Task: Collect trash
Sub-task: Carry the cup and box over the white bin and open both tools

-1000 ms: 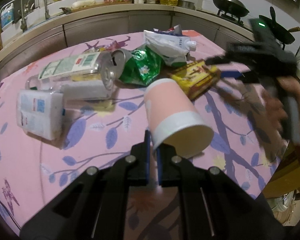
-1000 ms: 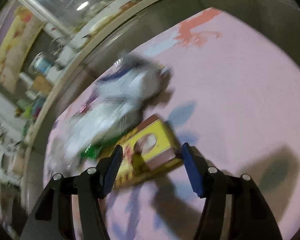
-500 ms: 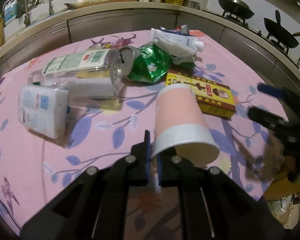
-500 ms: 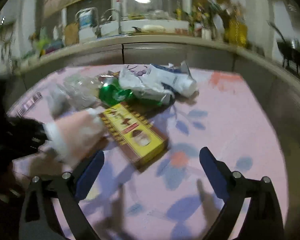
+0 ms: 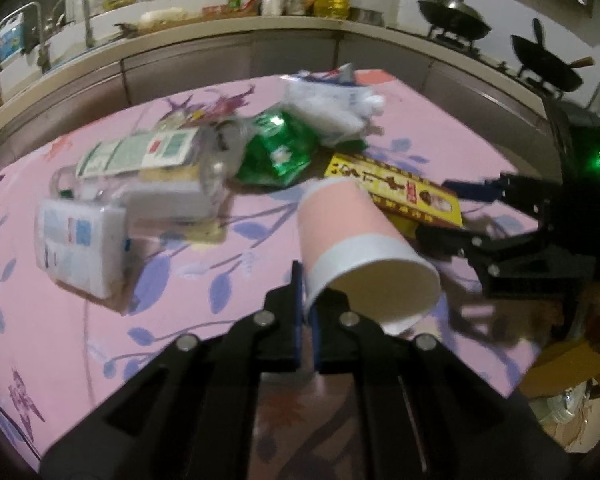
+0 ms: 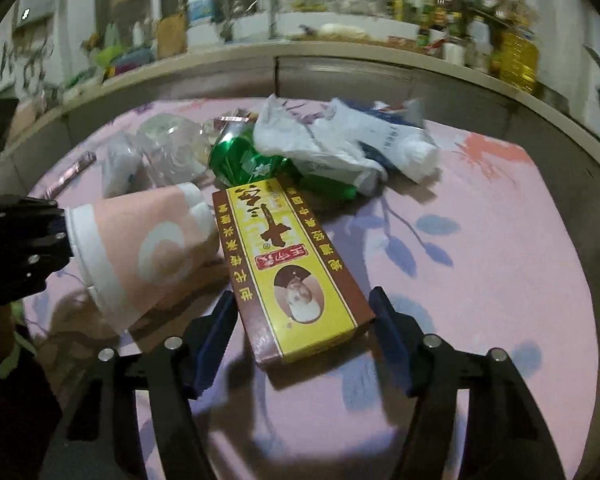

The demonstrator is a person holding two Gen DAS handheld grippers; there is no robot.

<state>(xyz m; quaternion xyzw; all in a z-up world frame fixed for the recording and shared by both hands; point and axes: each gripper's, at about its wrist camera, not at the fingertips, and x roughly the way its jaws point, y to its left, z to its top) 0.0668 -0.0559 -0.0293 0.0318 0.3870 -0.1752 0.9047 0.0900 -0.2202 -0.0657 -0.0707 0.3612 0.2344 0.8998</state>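
Over the pink, leaf-patterned tabletop [image 5: 172,320], from the left wrist, we see our left gripper [image 5: 306,320] with its fingers [image 5: 296,304] pinched almost together on the white rim of a pink paper cup [image 5: 352,236]. We hold the cup tilted, its open mouth toward the camera, above the cloth. Behind it lies the trash heap: a yellow and brown cardboard box [image 5: 396,192] lying flat, a crumpled green foil wrapper [image 5: 278,152], a clear plastic bottle [image 5: 156,168] on its side with a green and white label, a white tissue packet [image 5: 80,248] at the left, and a crumpled white pouch [image 5: 332,108] at the far end. Our right gripper [image 5: 448,216] comes in from the right, its two fingers reaching to the near end of the box.

Seen from the right wrist, our right gripper [image 6: 302,328] has its blue-padded fingers [image 6: 216,328] set moderately wide on either side of the box [image 6: 284,264], whose near end lies between them. The jaws have just been closing, but a gap shows on each side, so the pads are not pressing on the box. The cup [image 6: 140,248] hangs just left of the box, held by the left gripper [image 6: 56,236] at the frame's left edge. The green wrapper [image 6: 252,160], the white pouch [image 6: 340,144] and the clear bottle [image 6: 168,148] lie beyond.
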